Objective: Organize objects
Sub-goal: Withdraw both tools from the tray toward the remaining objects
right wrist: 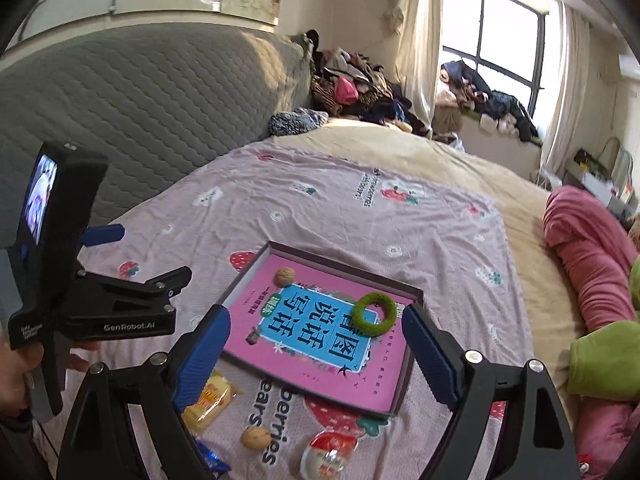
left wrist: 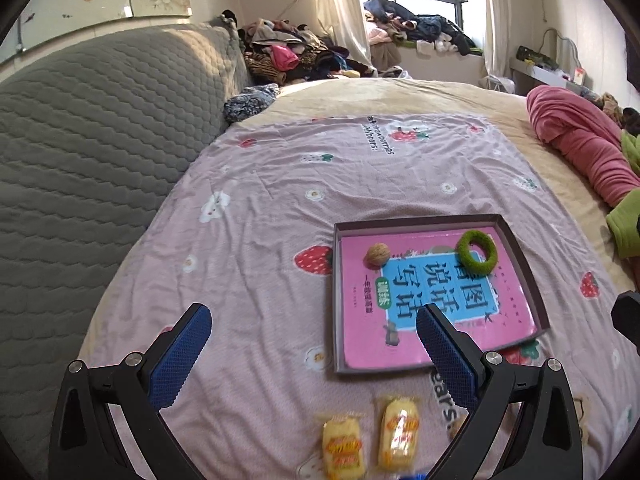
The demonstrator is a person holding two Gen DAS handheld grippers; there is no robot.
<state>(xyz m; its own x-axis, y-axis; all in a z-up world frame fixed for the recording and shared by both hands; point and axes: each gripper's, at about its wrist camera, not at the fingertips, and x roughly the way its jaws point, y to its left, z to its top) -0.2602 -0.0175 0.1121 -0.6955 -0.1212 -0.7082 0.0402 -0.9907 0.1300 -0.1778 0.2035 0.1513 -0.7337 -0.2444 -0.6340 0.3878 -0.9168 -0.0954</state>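
A shallow dark tray (left wrist: 520, 256) (right wrist: 408, 368) lies on the pink strawberry-print sheet and holds a pink and blue book (left wrist: 420, 320) (right wrist: 312, 344), a walnut (left wrist: 377, 255) (right wrist: 284, 276) and a green fuzzy ring (left wrist: 477, 252) (right wrist: 374, 313). My left gripper (left wrist: 314, 316) is open and empty, above the sheet left of the tray. Two yellow snack packets (left wrist: 344, 448) (left wrist: 399, 432) lie below it. My right gripper (right wrist: 316, 328) is open and empty over the tray's near side. A second walnut (right wrist: 256, 437), a yellow packet (right wrist: 210, 400) and a clear jelly cup (right wrist: 328, 456) lie in front of the tray.
The left gripper's body (right wrist: 120, 308) sits left in the right wrist view. A grey quilted headboard (left wrist: 88, 152) stands on the left. A pink blanket roll (left wrist: 580, 140) and green cloth (right wrist: 600, 364) lie on the right. Clothes piles (left wrist: 288, 52) are at the back.
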